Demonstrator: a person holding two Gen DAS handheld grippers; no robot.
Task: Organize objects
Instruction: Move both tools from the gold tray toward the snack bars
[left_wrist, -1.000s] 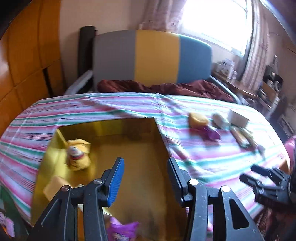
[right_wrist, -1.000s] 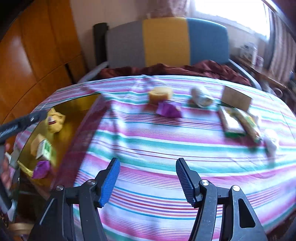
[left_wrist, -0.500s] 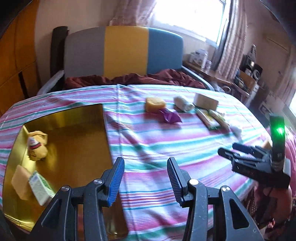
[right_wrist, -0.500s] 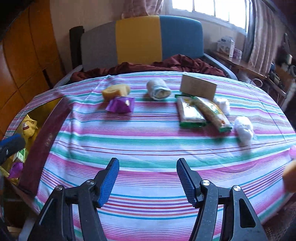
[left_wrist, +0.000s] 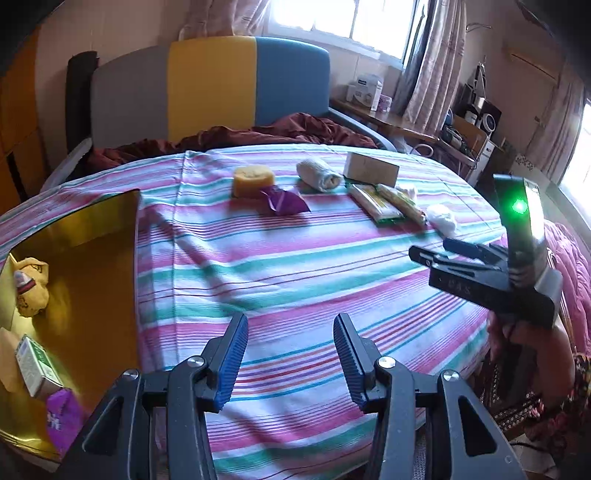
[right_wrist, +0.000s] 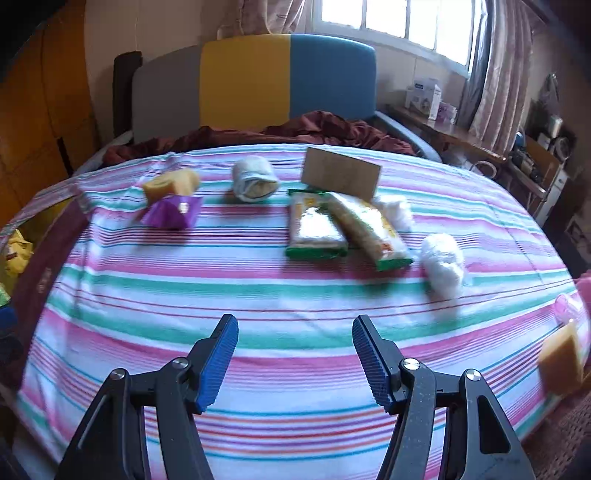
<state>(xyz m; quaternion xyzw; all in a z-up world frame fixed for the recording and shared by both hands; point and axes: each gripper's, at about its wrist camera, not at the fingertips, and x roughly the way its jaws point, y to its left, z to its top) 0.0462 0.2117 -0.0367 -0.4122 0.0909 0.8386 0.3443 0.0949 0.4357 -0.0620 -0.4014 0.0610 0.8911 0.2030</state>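
Jaws of both the left gripper and right gripper are spread and empty above the striped tabletop. Loose items lie far off; the purple packet touches the yellow sponge, so grabbing one could drag both short of the gold tray.

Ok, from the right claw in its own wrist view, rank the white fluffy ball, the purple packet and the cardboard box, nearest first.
1. White fluffy ball, ahead and to the right of the right claw.
2. Purple packet, farther off, to the left.
3. Cardboard box, at the back, right of centre.
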